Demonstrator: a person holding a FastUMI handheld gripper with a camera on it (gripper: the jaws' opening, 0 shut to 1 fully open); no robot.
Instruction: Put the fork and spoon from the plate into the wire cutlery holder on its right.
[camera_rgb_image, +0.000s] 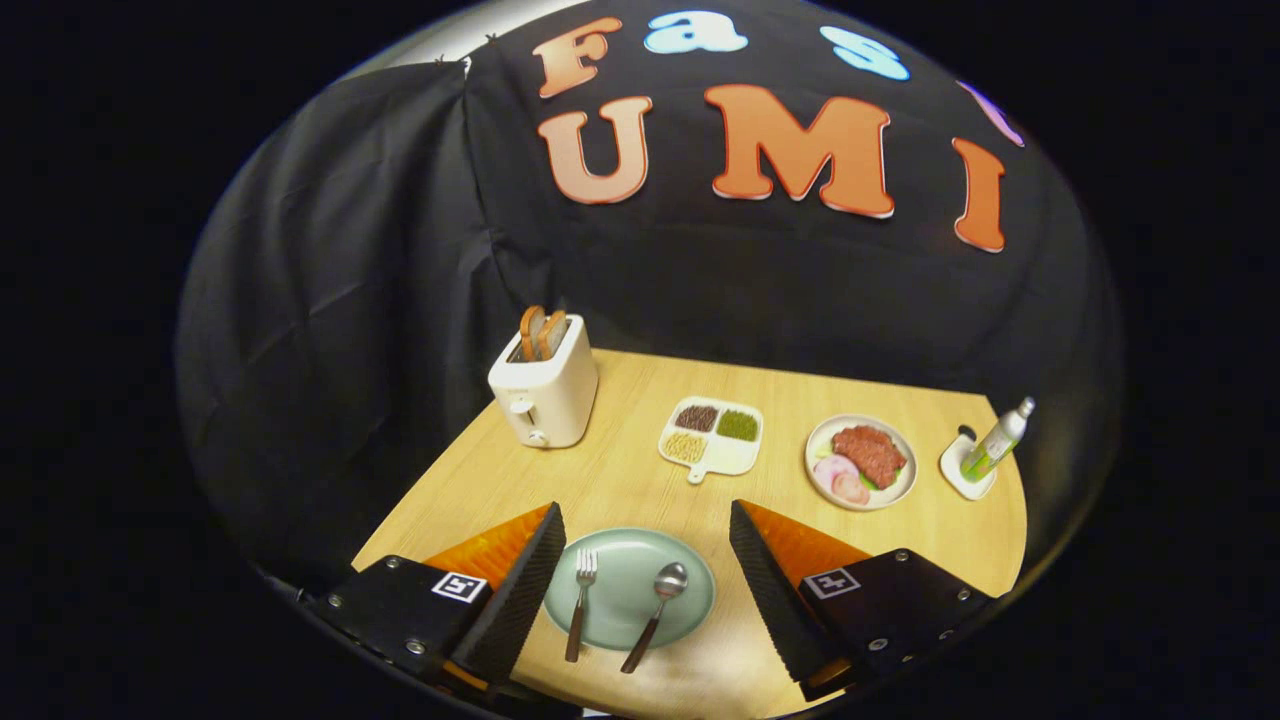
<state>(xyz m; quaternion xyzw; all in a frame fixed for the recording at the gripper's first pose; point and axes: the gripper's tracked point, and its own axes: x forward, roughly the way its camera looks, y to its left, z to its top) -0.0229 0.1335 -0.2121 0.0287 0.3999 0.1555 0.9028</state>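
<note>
A pale green plate (625, 570) lies on the wooden table between my two fingers, well below them. On it rest a fork (580, 600) at the left and a spoon (657, 612) at the right, both with dark brown handles pointing toward me. My gripper (645, 520) is open wide and hangs above the plate, touching nothing.
A white toaster (545, 385) with two bread slices stands at the table's back left. Beyond the plate sit a divided dish of grains (712, 437), a plate of meat (860, 460), and a green-and-white bottle (995, 440) on a small white stand at the right edge.
</note>
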